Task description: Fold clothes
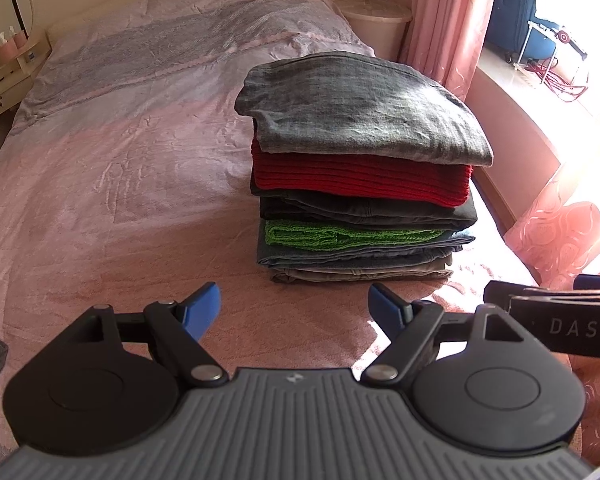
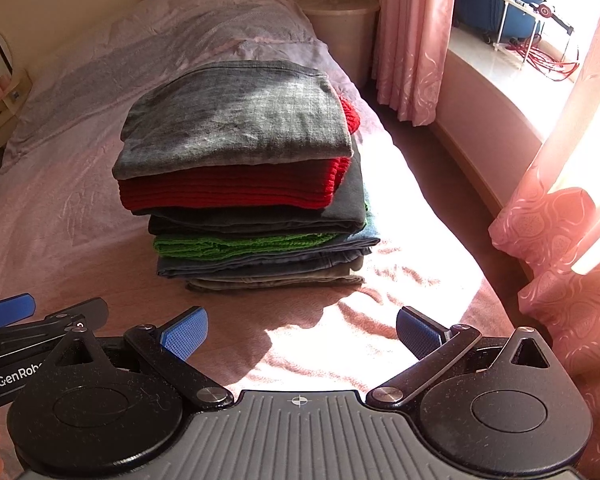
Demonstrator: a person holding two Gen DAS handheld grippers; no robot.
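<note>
A neat stack of folded clothes (image 1: pixel 360 168) is seen standing on the pink bedspread (image 1: pixel 120 160), near the bed's window-side edge — a grey denim piece (image 2: pixel 236 120) on top, a red knit (image 2: pixel 228 188) under it, then dark, green and pale layers below. Both tools are held just short of the pile: the left gripper (image 1: pixel 294 308) with its blue pads well apart and nothing between them, the right gripper (image 2: pixel 300 332) likewise spread wide and holding nothing. No loose garment is shown in either view, so the step cannot be fixed; the scene would suit a pile just completed, or one waiting to be added to. Should another piece be brought, a flat stretch of cover is offered left of the stack. The quilt is soft and rumpled, sun falling hard across its near corner — pink curtains (image 2: pixel 412 40), a white round bin (image 1: pixel 374 20) by the headboard.
</note>
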